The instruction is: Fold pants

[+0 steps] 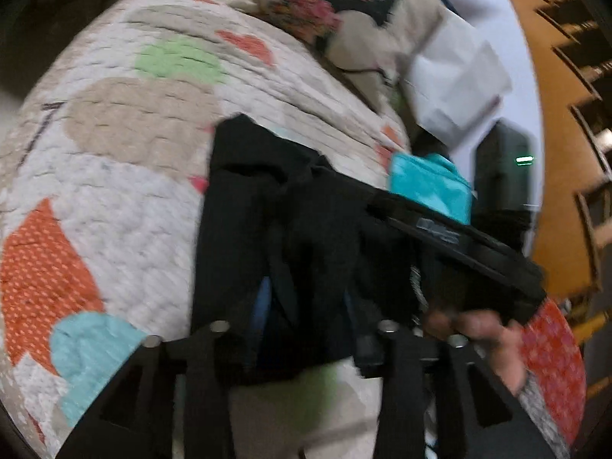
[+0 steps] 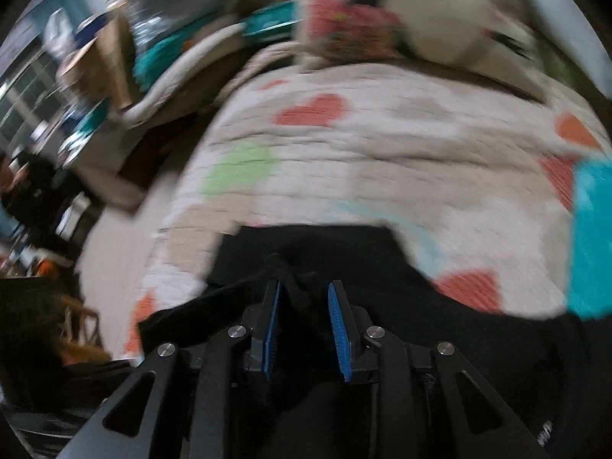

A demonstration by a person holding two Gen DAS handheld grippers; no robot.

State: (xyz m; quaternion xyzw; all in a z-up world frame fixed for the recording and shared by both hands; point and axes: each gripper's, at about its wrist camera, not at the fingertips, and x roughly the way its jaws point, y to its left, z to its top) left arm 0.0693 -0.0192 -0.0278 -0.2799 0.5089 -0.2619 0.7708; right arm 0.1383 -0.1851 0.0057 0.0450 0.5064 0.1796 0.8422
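my right gripper stands part open, a ridge of the black pants loose between its pads; my left gripper is buried in cloth, cannot tell. pants lie on the quilt; the fold could slump if that ridge slips out

Black pants, rumpled, lying on patchwork quilt

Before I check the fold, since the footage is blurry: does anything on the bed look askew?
The black pants lie bunched and creased on the patchwork quilt, not flat. A fold of cloth rises between the right gripper fingers.
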